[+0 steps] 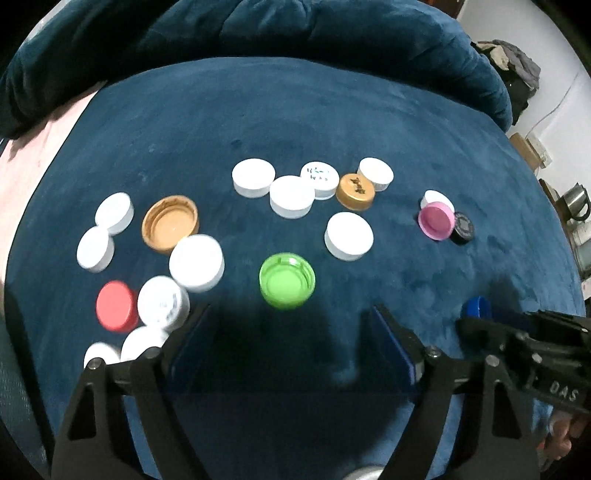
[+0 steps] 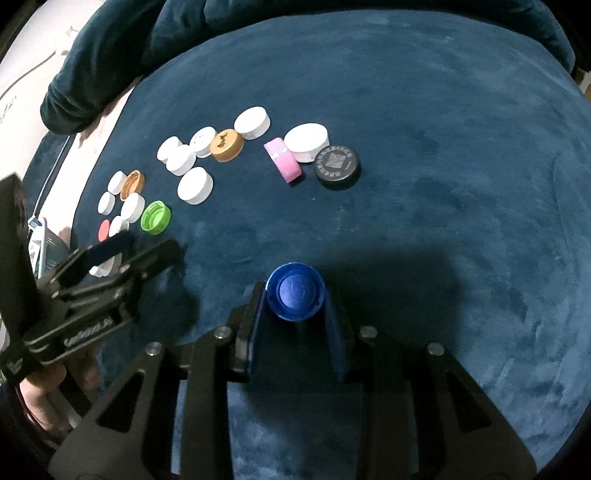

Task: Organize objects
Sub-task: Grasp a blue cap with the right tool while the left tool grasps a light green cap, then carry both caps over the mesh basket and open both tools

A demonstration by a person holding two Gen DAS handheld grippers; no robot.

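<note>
My right gripper is shut on a blue bottle cap, held open side up just above the dark blue velvet seat; the same cap shows at the right edge of the left wrist view. My left gripper stands open over the seat with nothing between its pads. A green cap lies open side up just ahead of its fingertips. In the right wrist view the left gripper hangs beside the green cap.
Several white caps lie scattered, with an upturned gold cap, a gold lid, a red cap, a pink cap and a black cap. Back cushions rise behind. Pink cloth lies left.
</note>
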